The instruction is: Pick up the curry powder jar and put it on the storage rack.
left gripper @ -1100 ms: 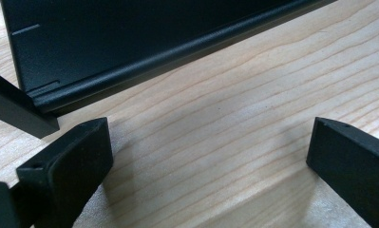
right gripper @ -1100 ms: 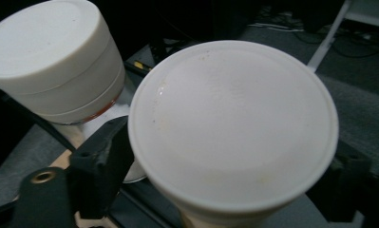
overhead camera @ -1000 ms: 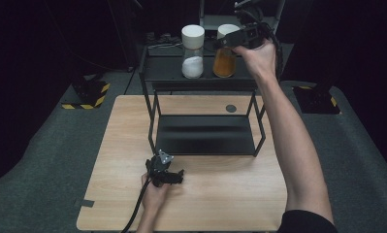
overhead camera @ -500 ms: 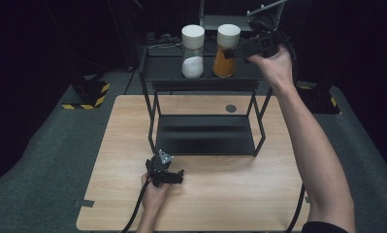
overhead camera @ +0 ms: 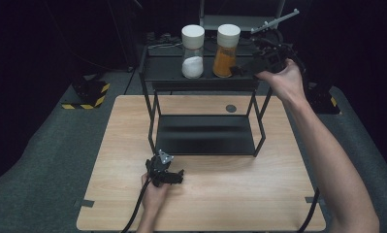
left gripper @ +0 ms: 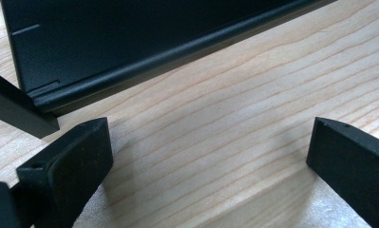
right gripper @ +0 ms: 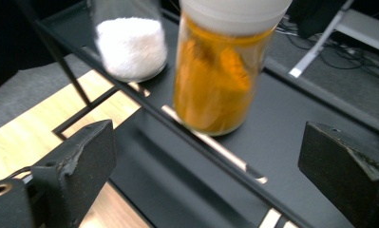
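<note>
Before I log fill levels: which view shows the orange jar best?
The right gripper view: the orange jar is close, its contents clear. The high view shows the whole jar small on the rack's top shelf.

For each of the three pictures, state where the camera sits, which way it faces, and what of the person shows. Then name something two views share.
High view: above the person's side, facing forward and down on the table; both forearms, left gripper, right gripper.
Left gripper view: low over the tabletop, facing the rack's bottom shelf; its jaws, apart.
Right gripper view: beside the top shelf, facing the orange jar; its jaws, apart.
Shared: orange jar, white jar.
</note>
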Tool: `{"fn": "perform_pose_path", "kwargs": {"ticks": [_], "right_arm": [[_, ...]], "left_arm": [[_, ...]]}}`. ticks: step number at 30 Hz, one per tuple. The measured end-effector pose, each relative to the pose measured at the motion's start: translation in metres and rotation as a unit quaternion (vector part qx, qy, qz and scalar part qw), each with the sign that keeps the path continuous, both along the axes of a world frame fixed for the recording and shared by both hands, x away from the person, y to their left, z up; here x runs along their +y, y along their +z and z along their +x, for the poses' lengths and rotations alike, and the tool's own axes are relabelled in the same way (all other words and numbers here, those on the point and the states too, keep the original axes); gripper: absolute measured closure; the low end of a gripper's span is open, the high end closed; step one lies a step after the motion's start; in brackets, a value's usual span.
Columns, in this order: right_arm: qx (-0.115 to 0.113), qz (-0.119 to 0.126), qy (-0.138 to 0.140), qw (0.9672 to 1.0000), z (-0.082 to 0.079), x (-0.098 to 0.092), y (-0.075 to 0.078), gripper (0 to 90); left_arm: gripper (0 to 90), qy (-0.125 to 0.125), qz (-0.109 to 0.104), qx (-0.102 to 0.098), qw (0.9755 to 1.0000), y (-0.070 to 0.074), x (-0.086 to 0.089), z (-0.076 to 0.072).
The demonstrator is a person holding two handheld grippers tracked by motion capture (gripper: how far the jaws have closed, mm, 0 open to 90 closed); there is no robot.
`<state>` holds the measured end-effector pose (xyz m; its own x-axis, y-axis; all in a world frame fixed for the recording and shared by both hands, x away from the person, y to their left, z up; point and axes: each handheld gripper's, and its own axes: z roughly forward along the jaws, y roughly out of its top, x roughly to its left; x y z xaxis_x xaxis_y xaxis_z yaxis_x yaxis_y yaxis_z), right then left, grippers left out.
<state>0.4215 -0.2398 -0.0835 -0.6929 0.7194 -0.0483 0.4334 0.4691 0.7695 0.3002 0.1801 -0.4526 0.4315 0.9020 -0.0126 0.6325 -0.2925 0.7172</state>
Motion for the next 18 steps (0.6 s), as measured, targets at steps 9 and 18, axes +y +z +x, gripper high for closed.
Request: {"fn": "perform_pose_path", "kwargs": {"ticks": [9, 18], "right_arm": [[0.009, -0.003, 0.015, 0.9998, -0.007, -0.008, -0.024, 4.3], [0.022, 0.003, 0.018, 0.9996, -0.007, -0.016, -0.048, 4.1]], "left_arm": [[1.3, 0.0, 0.002, -0.001, 1.0, 0.0, 0.0, 0.0], [1.3, -0.001, 0.002, -0.001, 1.0, 0.0, 0.0, 0.0]]}}
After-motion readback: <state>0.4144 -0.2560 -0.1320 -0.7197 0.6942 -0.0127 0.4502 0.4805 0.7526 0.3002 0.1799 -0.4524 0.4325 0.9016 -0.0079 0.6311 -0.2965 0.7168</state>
